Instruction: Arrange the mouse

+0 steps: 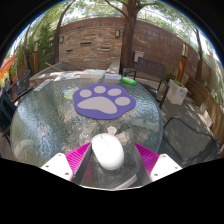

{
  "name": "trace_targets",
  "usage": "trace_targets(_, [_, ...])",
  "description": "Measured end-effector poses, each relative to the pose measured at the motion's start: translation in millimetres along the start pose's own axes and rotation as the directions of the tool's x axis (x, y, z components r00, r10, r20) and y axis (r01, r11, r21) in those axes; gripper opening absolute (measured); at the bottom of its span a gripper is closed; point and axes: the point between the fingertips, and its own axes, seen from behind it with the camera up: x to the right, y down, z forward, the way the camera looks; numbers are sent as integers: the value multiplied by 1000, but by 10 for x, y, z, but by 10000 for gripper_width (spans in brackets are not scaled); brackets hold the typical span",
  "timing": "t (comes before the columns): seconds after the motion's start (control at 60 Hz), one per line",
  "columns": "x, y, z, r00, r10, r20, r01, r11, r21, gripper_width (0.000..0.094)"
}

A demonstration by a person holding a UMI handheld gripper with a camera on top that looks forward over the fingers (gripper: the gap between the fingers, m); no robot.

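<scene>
A white mouse lies on the round glass table, between my gripper's fingers. The pink pads stand on either side of it, the left pad close to it and the right pad with a small gap. The gripper is open. A purple mat with a pale paw print lies on the glass just beyond the mouse, near the table's middle.
Dark patio chairs stand around the far side of the table. A small green thing sits at the far table edge. A brick wall and trees lie beyond. A pale box stands to the right.
</scene>
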Motion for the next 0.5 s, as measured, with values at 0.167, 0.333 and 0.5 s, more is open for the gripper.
trace_targets(0.167, [-99,-68,238,999,45,26,-45,999,-14,567])
trace_targets(0.333, [-85,-62,239,998,67,2,-67,997,-34,425])
trace_targets(0.5, [-21,-119,84,993,83,-81,-88,995,-57,357])
